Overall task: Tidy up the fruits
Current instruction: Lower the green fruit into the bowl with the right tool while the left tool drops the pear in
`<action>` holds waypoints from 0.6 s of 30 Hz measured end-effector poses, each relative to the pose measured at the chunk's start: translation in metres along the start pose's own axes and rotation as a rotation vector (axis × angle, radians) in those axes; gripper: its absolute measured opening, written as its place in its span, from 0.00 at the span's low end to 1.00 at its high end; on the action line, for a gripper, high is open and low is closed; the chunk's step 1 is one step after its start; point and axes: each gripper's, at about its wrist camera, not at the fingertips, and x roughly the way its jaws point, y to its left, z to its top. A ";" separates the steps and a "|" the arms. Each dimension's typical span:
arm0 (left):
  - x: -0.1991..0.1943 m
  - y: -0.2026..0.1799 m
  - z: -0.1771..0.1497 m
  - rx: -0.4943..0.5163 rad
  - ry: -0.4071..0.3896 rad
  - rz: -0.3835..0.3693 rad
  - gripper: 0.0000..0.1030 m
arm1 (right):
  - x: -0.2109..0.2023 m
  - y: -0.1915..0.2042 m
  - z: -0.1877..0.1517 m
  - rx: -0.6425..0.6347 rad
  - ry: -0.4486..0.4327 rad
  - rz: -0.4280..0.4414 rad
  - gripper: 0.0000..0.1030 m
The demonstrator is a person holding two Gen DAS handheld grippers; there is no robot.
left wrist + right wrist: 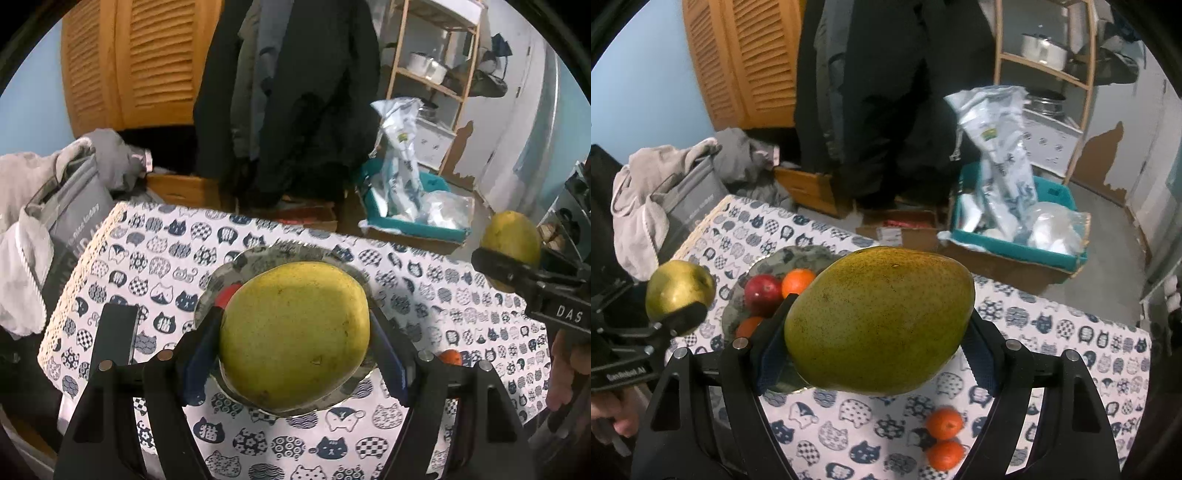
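My left gripper point(295, 332) is shut on a round yellow-green fruit point(295, 336), held above a grey plate point(258, 258) on the cat-print tablecloth point(155, 251). My right gripper point(879, 332) is shut on a large green mango point(882, 321), just right of the plate point(790, 258). The plate holds a red apple point(762, 291) and two oranges point(798, 280). Two more oranges point(943, 422) lie on the cloth near the front. In the right wrist view the left gripper point(679, 314) and its fruit point(679, 288) sit at the left.
A teal crate point(1049, 258) stuffed with plastic bags stands beyond the table's far right. Clothes and a grey bag point(74, 214) pile up at the table's left end. Dark coats point(295, 92) hang behind, and a wooden shelf point(436, 81) with pots stands at the back right.
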 end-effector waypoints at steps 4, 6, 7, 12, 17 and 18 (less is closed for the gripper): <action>0.016 0.010 -0.007 -0.017 0.043 0.000 0.76 | 0.018 0.010 0.003 -0.005 0.032 0.025 0.79; 0.025 0.013 -0.011 -0.016 0.064 0.007 0.76 | 0.029 0.016 0.003 -0.010 0.048 0.033 0.79; 0.029 0.014 -0.013 -0.016 0.075 0.012 0.76 | 0.033 0.018 0.002 -0.013 0.055 0.033 0.79; 0.051 0.018 -0.025 -0.034 0.143 -0.005 0.76 | 0.057 0.025 0.000 -0.018 0.098 0.049 0.79; 0.067 0.014 -0.036 -0.019 0.187 -0.005 0.76 | 0.077 0.027 -0.005 -0.009 0.138 0.061 0.79; 0.070 0.014 -0.039 -0.024 0.197 -0.008 0.76 | 0.080 0.027 -0.006 -0.006 0.147 0.062 0.79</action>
